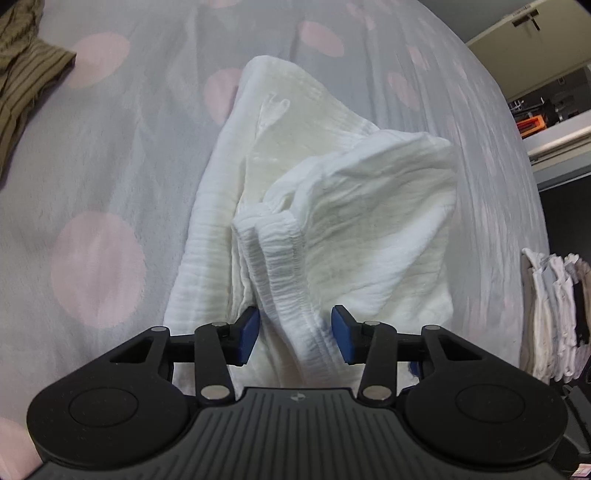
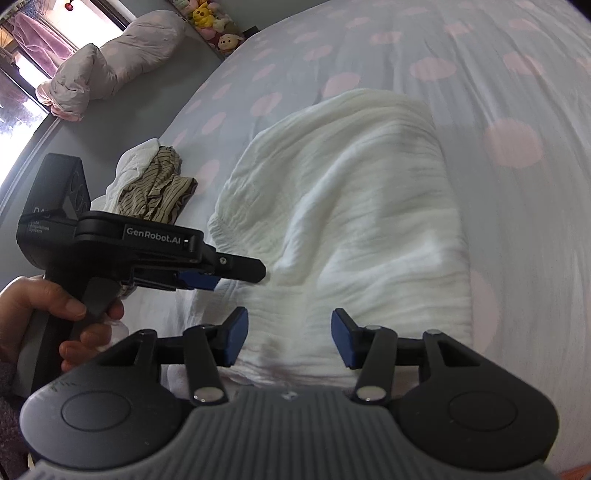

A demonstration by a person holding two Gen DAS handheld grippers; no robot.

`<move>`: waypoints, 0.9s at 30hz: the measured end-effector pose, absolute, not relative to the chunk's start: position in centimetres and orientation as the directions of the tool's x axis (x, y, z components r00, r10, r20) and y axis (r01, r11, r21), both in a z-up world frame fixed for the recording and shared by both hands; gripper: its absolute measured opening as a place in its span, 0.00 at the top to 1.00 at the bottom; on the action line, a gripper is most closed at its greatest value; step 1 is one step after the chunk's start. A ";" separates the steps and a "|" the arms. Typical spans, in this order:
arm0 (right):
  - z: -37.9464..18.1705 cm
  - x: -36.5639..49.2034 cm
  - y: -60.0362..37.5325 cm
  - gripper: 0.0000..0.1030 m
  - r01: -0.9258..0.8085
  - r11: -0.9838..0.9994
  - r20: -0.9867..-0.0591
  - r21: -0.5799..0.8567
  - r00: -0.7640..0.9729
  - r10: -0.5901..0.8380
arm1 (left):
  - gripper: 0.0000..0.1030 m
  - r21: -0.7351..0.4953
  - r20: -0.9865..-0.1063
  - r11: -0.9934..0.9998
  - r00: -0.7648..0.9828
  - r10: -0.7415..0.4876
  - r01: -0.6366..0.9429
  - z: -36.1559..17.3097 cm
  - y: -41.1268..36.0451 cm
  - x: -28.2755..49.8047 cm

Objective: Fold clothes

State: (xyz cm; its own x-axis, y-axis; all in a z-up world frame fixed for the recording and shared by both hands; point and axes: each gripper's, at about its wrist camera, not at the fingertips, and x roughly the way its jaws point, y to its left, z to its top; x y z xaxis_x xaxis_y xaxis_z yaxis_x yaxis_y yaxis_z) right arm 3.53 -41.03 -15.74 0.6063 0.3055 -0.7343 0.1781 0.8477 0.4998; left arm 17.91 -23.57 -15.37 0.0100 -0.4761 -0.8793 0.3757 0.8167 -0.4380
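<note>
A white crinkled garment (image 1: 314,206) lies partly folded on the bed, with its elastic waistband bunched toward me. My left gripper (image 1: 295,336) is open, and the waistband runs between its blue pads without being pinched. In the right wrist view the same garment (image 2: 351,206) spreads across the bed. My right gripper (image 2: 288,339) is open just above its near edge. The left gripper (image 2: 236,273) shows there from the side, held in a hand at the garment's left edge.
The bed has a grey cover with pink dots (image 1: 96,266). A striped brown garment (image 2: 159,192) lies on a white one at the left. A stack of folded clothes (image 1: 554,317) stands at the right. A rolled duvet (image 2: 110,62) and plush toys (image 2: 214,22) lie far off.
</note>
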 end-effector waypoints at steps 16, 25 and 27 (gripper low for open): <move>-16.9 2.7 -41.7 0.45 0.203 0.830 -0.730 0.520 0.610 0.308 | 0.88 -0.326 -0.804 0.748 0.247 -0.542 0.578 -10.9 -24.4 15.7; -16.6 2.1 -41.6 0.40 0.187 0.825 -0.714 0.534 0.623 0.321 | 0.78 -0.350 -0.849 0.830 0.227 -0.477 0.434 -13.1 -23.1 18.2; -16.5 1.9 -42.0 0.40 0.196 0.817 -0.708 0.542 0.631 0.318 | 0.58 -0.319 -0.837 0.832 0.276 -0.472 0.454 -12.2 -23.2 17.6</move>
